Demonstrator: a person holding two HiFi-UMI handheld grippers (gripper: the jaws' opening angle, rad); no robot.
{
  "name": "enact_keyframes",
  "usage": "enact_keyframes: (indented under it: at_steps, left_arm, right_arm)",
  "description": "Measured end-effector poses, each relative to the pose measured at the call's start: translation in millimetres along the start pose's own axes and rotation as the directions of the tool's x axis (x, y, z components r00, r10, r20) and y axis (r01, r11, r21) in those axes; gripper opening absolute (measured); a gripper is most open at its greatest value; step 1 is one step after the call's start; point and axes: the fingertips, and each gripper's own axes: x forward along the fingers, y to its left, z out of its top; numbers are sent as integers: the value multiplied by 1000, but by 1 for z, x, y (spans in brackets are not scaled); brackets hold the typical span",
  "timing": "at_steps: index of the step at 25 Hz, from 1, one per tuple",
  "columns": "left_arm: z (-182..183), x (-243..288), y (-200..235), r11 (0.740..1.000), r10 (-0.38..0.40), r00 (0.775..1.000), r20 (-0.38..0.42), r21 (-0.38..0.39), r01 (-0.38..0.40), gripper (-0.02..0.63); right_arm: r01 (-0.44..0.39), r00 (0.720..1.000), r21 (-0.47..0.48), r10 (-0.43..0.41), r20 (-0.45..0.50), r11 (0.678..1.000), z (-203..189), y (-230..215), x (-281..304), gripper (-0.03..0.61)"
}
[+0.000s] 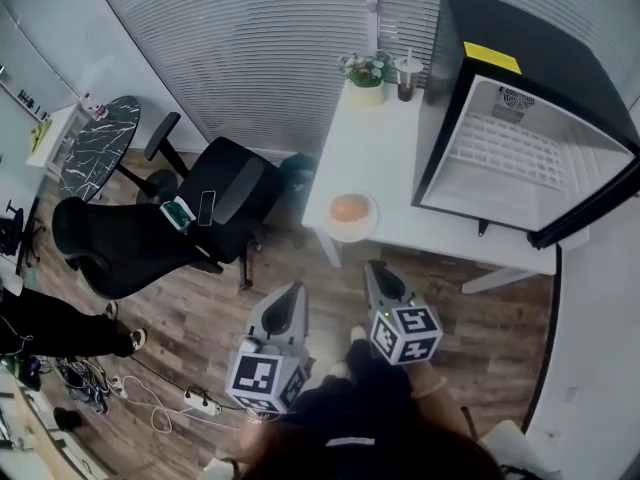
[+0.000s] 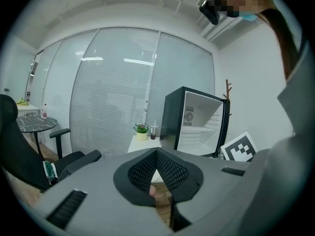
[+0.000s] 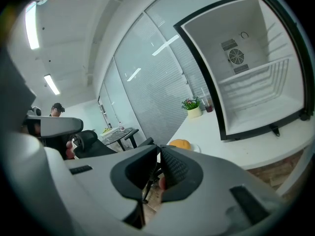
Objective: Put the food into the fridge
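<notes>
No writing can be read; the yellow label [image 1: 491, 57] on the fridge [image 1: 545, 53] is too small.

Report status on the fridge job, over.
Both empty: left gripper shut, right gripper barely apart. Untouched food on plate at table edge. Open fridge bare inside. Nothing between grippers and table.

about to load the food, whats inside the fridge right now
The open fridge shows white walls, one wire shelf and a fan vent on the back wall, with nothing stored in view. From above, the shelf partly screens the space under it.
</notes>
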Motion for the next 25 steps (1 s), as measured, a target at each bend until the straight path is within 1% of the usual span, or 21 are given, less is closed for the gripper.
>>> enact_keyframes:
  at_steps: [4,6,7,9,13,19,21,23,25]
  left_arm:
    - [2,5,3,1000,5,1000,7,-10,-5,3]
    - [5,8,2,1000,-1,1000,21,-23,2,3]
    - [6,9,2,1000,-1,1000,24,-25,2,3]
    - [7,11,5,1000,4,1000,28,-23,-4,3]
    - [5,13,11,999,22,999,24,-33,-21,3]
    - [6,19,14,999,36,999,15,-42,-35,3]
    - [3,20,17,998,48,999,-2,-43,-48,3]
    - [0,20,20,996,67,998,-18,-51,-68,3]
    - [3,23,21,995,71,998,-2,-68,-71,3]
  right_arm:
    - [-2,1000,36,3,-20,999,-6,-8,10,20]
    - [-10,999,65,13,-36,998,-10,-12,15,20]
    - [-16,999,82,20,-45,997,-12,-14,18,34]
    - [-25,998,121,32,-57,992,-17,-18,25,38]
    - [-31,996,204,48,-78,979,-28,-25,37,38]
    - [-48,991,289,82,-108,956,-40,-31,57,71]
    - [-49,989,311,89,-119,949,-45,-34,63,71]
    - [-49,987,342,99,-128,939,-50,-36,68,86]
    - [-50,985,379,107,-133,924,-55,-39,73,91]
